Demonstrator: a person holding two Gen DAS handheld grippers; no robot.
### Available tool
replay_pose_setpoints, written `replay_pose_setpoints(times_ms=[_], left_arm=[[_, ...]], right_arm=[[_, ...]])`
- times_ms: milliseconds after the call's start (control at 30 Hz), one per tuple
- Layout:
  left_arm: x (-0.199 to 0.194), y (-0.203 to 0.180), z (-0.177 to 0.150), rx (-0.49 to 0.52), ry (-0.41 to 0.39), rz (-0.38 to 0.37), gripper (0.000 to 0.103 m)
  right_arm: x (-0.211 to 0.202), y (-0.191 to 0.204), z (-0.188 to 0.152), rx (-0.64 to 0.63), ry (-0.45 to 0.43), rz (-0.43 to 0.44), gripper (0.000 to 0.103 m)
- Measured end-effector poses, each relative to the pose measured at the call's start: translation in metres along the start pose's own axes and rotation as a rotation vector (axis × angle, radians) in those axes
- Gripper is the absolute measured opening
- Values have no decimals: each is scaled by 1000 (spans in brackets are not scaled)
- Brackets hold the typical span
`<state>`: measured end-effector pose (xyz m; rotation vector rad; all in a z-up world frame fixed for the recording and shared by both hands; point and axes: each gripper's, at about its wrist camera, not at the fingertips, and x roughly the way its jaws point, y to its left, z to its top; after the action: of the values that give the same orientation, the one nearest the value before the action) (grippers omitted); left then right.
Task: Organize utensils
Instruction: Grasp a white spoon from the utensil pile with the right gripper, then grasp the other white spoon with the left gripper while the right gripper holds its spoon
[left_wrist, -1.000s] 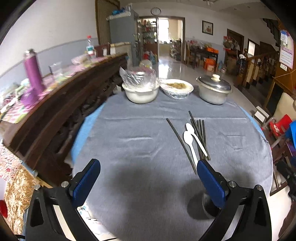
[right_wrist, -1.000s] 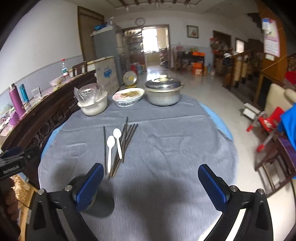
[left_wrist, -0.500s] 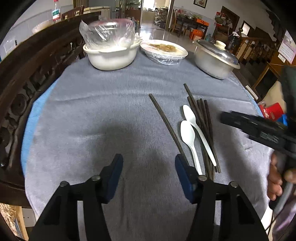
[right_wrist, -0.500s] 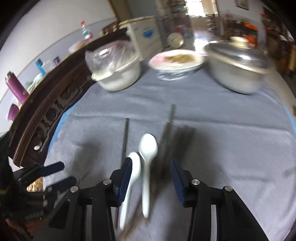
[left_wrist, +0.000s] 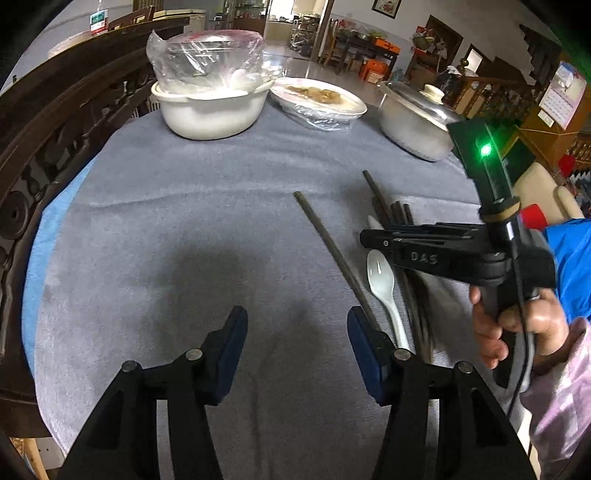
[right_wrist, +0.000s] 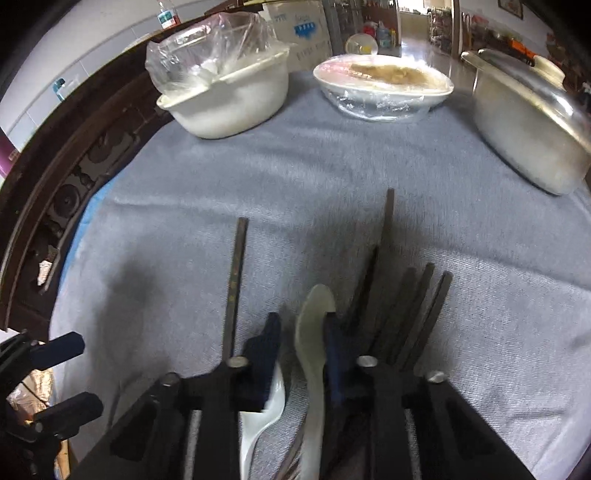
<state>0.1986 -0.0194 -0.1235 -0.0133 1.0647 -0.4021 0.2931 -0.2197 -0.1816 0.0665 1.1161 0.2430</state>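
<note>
Right hand-held gripper (right_wrist: 302, 354), steeply downward, jaws closing around white spoon (right_wrist: 314, 332)

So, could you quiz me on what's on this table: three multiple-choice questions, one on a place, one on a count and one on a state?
1. What stands between the white bowl and the metal pot?
A. a purple flask
B. a plate under plastic wrap
C. a cup

2. How many white spoons lie on the cloth?
A. two
B. four
C. none

3. How is the metal pot?
A. tipped over
B. open, with its lid beside it
C. covered by its lid

Answers:
1 B: the plate sits between the white bowl and the metal pot.
2 A: one spoon and a second spoon show by the chopsticks.
3 C: the lid rests on top of the pot.
</note>
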Motion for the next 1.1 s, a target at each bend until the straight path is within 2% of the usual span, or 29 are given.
replay_pose_setpoints(times_ms=[133, 267, 433, 733, 1000, 1100], left_arm=[[5, 1, 2, -13, 13, -25, 57], [7, -4, 4, -8, 5, -40, 55], [14, -18, 11, 18, 8, -56, 46], [35, -43, 33, 66, 32, -79, 46], [47, -53, 41, 81, 84, -106, 46], [51, -55, 41, 83, 100, -111, 46]], right_arm=[[-7, -9, -4, 44, -28, 19, 7], [-30, -25, -12, 106, -103, 62, 7], [-62, -51, -30, 185, -176, 102, 7], [-116, -95, -74, 322, -289, 179, 7], [-139, -113, -115, 422, -332, 349, 7], [-145, -114, -128, 437, -343, 387, 7]])
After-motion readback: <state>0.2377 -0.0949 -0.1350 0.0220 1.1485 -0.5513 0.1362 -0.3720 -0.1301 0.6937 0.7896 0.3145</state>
